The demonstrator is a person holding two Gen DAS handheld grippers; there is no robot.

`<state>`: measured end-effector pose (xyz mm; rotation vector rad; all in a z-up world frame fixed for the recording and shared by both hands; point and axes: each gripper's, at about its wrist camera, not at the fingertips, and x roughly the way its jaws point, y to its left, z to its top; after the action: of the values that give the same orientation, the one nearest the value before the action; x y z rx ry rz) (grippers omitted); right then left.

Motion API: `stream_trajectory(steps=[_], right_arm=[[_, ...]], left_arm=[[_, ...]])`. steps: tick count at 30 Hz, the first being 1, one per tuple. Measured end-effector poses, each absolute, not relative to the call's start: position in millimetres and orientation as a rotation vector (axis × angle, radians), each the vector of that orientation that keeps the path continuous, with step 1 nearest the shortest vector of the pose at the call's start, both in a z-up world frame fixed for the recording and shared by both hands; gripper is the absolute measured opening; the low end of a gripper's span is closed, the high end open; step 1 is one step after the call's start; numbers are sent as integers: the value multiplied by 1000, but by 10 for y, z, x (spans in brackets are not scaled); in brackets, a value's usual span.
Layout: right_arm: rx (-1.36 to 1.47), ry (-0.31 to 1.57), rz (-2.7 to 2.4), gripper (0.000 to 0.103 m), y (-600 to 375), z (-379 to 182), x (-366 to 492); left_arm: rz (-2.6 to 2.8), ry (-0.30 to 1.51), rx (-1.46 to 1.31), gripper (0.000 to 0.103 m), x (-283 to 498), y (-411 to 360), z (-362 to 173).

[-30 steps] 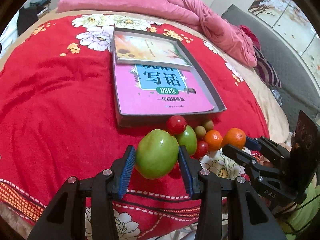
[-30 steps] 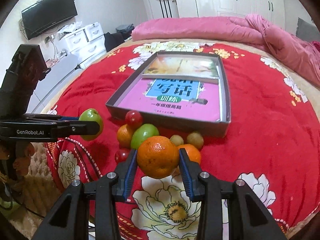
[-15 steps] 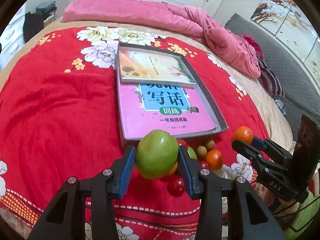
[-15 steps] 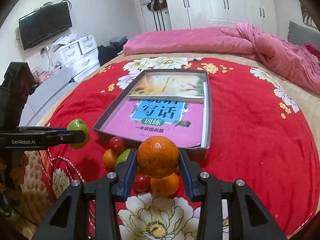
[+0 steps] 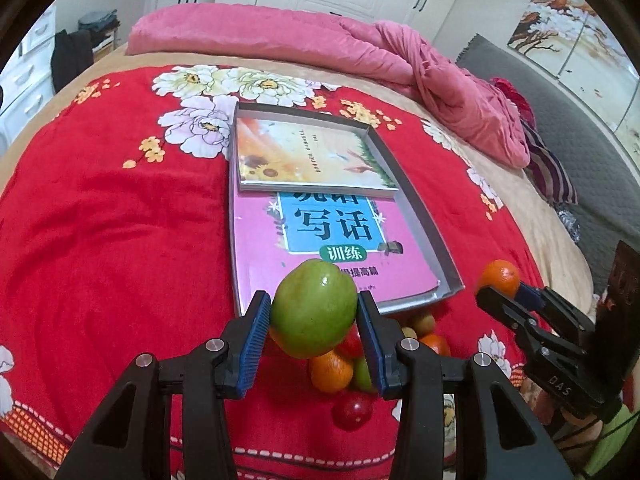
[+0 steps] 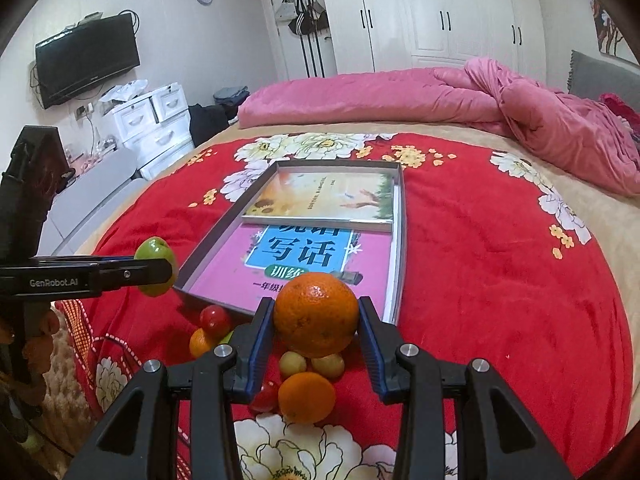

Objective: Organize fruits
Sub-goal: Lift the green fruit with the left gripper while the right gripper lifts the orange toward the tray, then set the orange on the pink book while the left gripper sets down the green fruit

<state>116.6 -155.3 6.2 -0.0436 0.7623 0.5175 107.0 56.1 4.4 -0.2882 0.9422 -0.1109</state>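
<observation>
My left gripper [image 5: 314, 314] is shut on a green apple [image 5: 314, 312] and holds it in the air over the near edge of a grey tray [image 5: 424, 220]. My right gripper [image 6: 316, 316] is shut on a large orange [image 6: 316, 314], also above the tray's near edge [image 6: 402, 256]. The left gripper with the apple shows at the left of the right wrist view [image 6: 154, 260]; the right gripper with the orange shows at the right of the left wrist view [image 5: 500, 278]. Several small fruits lie on the red bedspread below: oranges [image 6: 306, 396], red tomatoes [image 5: 354, 410], small green ones [image 6: 292, 362].
The tray holds a pink workbook [image 5: 332, 240] and a thinner book [image 5: 308, 156] on top at its far end. A pink duvet [image 6: 440, 96] lies across the far side of the bed. White drawers [image 6: 152, 120] and a TV [image 6: 86, 58] stand left.
Both grippers have risen and moved forward with their fruit, from beside the fruit pile to above the tray's near edge. The pile now lies below and behind the held fruits.
</observation>
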Motion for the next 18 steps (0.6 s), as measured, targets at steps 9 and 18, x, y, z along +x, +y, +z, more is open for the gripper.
stream_trajectory(steps=[9, 18], right_arm=[[-42, 743, 503, 41, -1565, 81, 1274], [-50, 741, 500, 41, -1554, 69, 1352]], left_arm=[[-81, 956, -257, 45, 1257, 523, -94], [-67, 965, -224, 45, 1441, 496, -201]])
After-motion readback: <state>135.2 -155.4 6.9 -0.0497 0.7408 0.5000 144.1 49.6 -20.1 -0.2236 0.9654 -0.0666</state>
